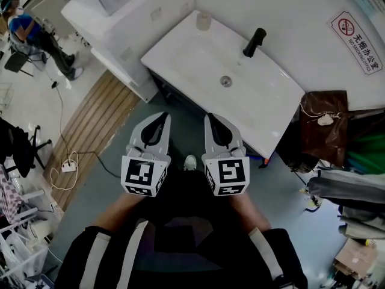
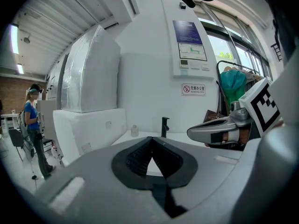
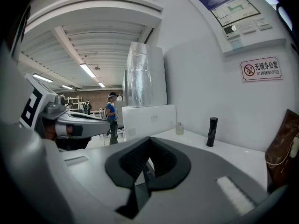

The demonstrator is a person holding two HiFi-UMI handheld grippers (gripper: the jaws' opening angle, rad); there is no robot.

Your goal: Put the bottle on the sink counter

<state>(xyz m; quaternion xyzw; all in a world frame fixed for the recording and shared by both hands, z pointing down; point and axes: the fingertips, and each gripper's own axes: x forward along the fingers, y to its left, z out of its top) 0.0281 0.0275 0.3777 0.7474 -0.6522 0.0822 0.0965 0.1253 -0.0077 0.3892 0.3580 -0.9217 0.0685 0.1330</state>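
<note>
A small clear bottle (image 1: 204, 20) stands upright at the far left corner of the white sink counter (image 1: 180, 47); it also shows in the left gripper view (image 2: 134, 130) and the right gripper view (image 3: 179, 128). My left gripper (image 1: 161, 118) and right gripper (image 1: 212, 119) hang side by side in front of the counter's near edge, well short of the bottle. Both are shut with nothing between their jaws. In the left gripper view the jaw tips (image 2: 150, 141) meet, and the same holds in the right gripper view (image 3: 148, 146).
A black faucet (image 1: 254, 42) rises behind the basin drain (image 1: 225, 80). A brown bag (image 1: 323, 119) hangs right of the counter. A tall wrapped white unit (image 2: 88, 73) stands to the left. A person in blue (image 1: 24, 29) stands far left. A power strip (image 1: 68, 166) lies on the floor.
</note>
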